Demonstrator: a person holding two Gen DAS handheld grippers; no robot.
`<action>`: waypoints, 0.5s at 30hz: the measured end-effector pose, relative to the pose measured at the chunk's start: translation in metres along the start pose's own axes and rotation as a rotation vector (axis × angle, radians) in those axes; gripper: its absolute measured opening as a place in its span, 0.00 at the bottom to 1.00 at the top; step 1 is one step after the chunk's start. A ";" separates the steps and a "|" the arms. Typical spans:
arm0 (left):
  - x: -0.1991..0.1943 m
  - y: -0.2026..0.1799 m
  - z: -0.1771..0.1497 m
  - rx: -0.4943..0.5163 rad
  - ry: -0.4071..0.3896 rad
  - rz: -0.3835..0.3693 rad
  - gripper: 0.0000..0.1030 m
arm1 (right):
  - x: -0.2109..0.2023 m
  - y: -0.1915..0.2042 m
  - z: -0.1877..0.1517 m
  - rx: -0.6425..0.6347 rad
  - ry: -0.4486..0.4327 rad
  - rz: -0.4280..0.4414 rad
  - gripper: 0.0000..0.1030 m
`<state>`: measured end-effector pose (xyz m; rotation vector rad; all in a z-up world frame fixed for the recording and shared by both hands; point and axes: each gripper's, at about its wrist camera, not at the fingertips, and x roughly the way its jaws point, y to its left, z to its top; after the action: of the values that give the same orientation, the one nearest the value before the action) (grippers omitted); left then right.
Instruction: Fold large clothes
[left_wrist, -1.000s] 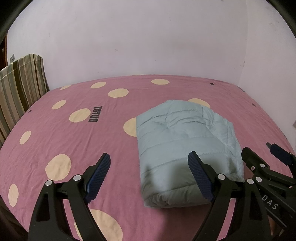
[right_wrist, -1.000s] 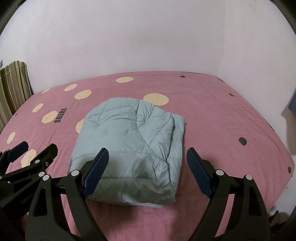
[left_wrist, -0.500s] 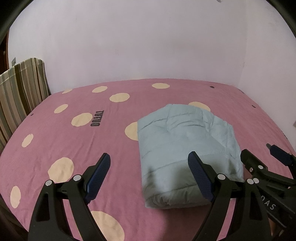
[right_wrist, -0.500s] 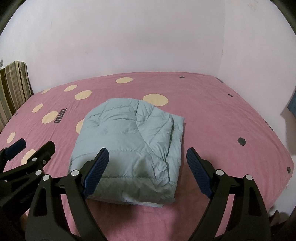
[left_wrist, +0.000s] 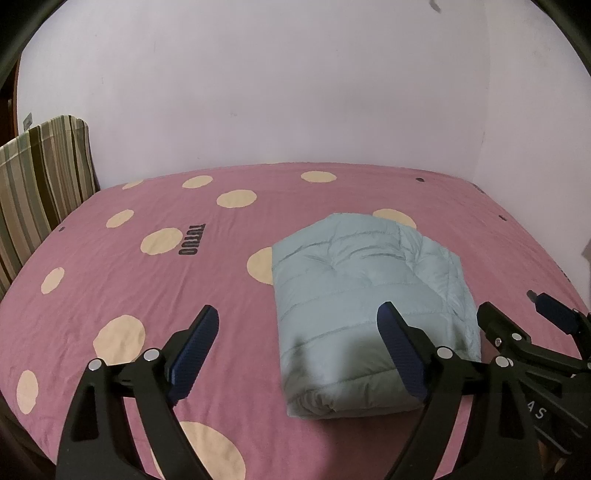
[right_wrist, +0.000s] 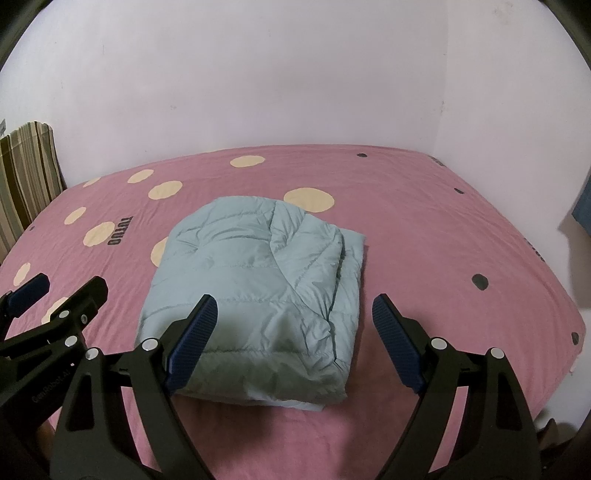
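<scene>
Jacket (left_wrist: 362, 295), pale blue and quilted, lies folded into a thick bundle on the pink spotted bedsheet (left_wrist: 147, 288) in our left wrist view, right of the middle. Our left gripper (left_wrist: 297, 350) hangs above the sheet with its jaws opening wide and nothing between the pads; its right finger (left_wrist: 399, 354) overlaps the jacket's near edge in the picture. A striped cushion (left_wrist: 40, 177) stands at the far left. From our right wrist view, the jacket (right_wrist: 258, 280) sits mid-bed, folded edges at its right. Our right gripper (right_wrist: 291, 343) is spread wide, holding nothing, with the left gripper (right_wrist: 55, 306) just beside it
</scene>
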<state>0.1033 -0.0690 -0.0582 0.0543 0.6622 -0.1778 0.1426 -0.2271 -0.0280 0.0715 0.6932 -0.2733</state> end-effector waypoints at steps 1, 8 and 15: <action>0.001 0.000 0.000 0.003 0.002 -0.001 0.84 | 0.000 -0.001 0.000 0.000 0.002 0.000 0.83; 0.006 -0.003 -0.002 -0.011 0.015 0.001 0.86 | 0.003 -0.004 -0.001 0.003 0.005 0.002 0.83; 0.016 -0.001 -0.005 0.005 0.015 0.033 0.86 | 0.003 -0.004 -0.002 -0.002 -0.002 0.012 0.83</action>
<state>0.1124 -0.0719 -0.0723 0.0714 0.6751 -0.1479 0.1427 -0.2315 -0.0315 0.0733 0.6911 -0.2607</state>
